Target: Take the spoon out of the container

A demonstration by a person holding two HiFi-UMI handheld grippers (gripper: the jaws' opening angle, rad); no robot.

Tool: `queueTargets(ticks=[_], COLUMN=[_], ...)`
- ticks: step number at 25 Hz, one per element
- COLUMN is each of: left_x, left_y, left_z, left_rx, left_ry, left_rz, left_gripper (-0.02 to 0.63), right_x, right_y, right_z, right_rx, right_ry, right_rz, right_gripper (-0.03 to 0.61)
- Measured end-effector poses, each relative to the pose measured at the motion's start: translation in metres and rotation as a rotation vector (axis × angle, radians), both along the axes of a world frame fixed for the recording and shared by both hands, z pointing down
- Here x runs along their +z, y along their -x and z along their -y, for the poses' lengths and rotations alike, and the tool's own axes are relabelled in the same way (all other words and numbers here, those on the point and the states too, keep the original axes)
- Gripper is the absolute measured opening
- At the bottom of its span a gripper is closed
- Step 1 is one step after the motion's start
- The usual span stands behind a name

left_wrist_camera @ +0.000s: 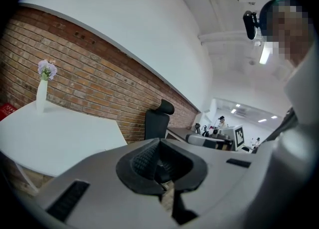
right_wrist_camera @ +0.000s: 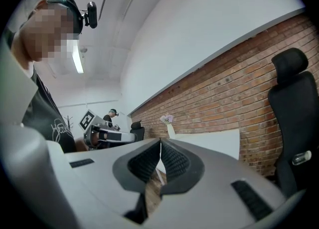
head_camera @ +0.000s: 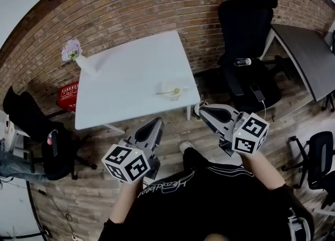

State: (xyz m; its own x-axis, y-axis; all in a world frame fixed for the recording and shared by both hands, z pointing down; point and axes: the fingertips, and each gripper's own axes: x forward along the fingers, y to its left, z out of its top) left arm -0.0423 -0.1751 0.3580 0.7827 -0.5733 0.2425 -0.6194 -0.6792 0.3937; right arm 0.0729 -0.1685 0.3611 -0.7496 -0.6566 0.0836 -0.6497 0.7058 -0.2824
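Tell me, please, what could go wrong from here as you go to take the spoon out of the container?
The container sits close to the table's edge; a nudge while lifting the spoon might tip it or push it off.
The left hand-held gripper and right hand-held gripper are both shut and short of the table; reaching in without opening would likely knock the spoon rather than grip it.

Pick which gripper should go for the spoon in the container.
Right, narrowly. The right gripper sits nearer the container holding the spoon at the table's near right corner; the left gripper hangs further back. Both are shut and empty.
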Motion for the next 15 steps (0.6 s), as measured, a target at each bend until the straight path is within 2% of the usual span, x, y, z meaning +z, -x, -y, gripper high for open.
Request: queueTargets(ticks=[7, 15], left_x=[0.016, 0.034], left_y=[0.008, 0.021], left_z=[0.059, 0.122], left_rx=[-0.057, -0.122], left_ry=[0.038, 0.081], left_rz=[0.028, 0.022], left_gripper=[0.005, 0.005], right_x=[0.024, 0.038], right_y=[0.008, 0.026], right_z=[0.071, 0.142], right_rx=[-0.068, -0.136], right_ry=[0.033, 0.055], right_rz=[-0.004, -0.011], right_gripper=[-0.003, -0.002])
